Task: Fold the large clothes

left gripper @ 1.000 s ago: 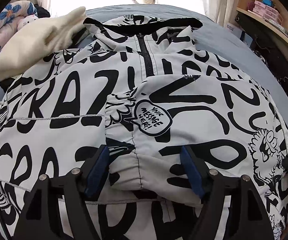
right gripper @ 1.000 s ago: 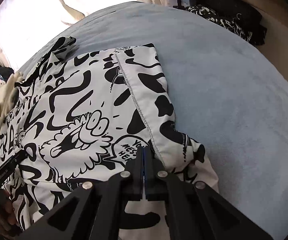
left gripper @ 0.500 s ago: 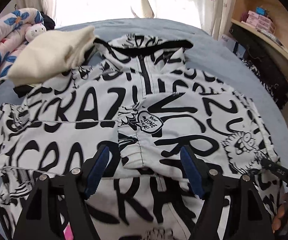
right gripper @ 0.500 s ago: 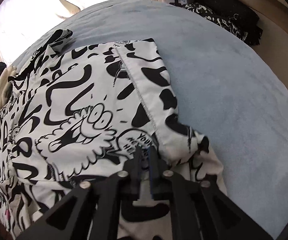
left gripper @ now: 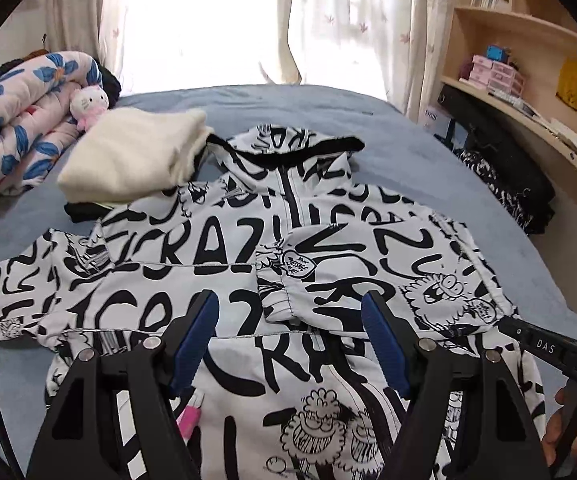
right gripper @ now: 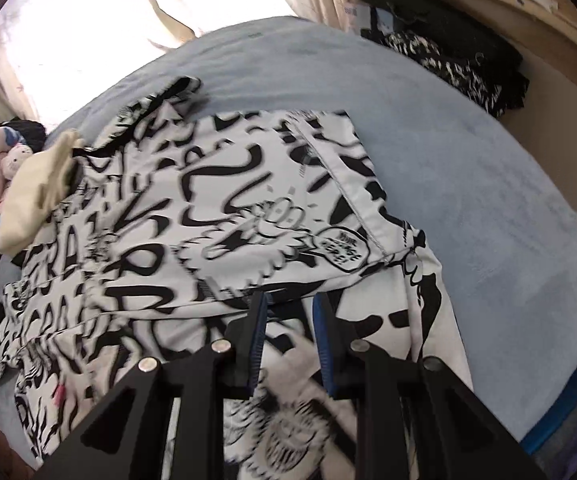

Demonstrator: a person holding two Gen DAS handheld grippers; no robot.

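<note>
Fingers (left gripper: pixel 194 336) of both grippers are hanging parted and empty over a graffiti-print jacket (left gripper: pixel 224 264) lying flat on the bed (left gripper: pixel 408 160), its thin, limp, likely slick cloth best pinched at hem or folded sleeve (left gripper: pixel 368 280) edge.

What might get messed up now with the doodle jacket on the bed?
1. The folded-in sleeve lies loose on the jacket; both the left gripper and right gripper are open, so it may slip back.
2. The jacket touches the cream clothes pile; tugging it could topple that pile.
</note>
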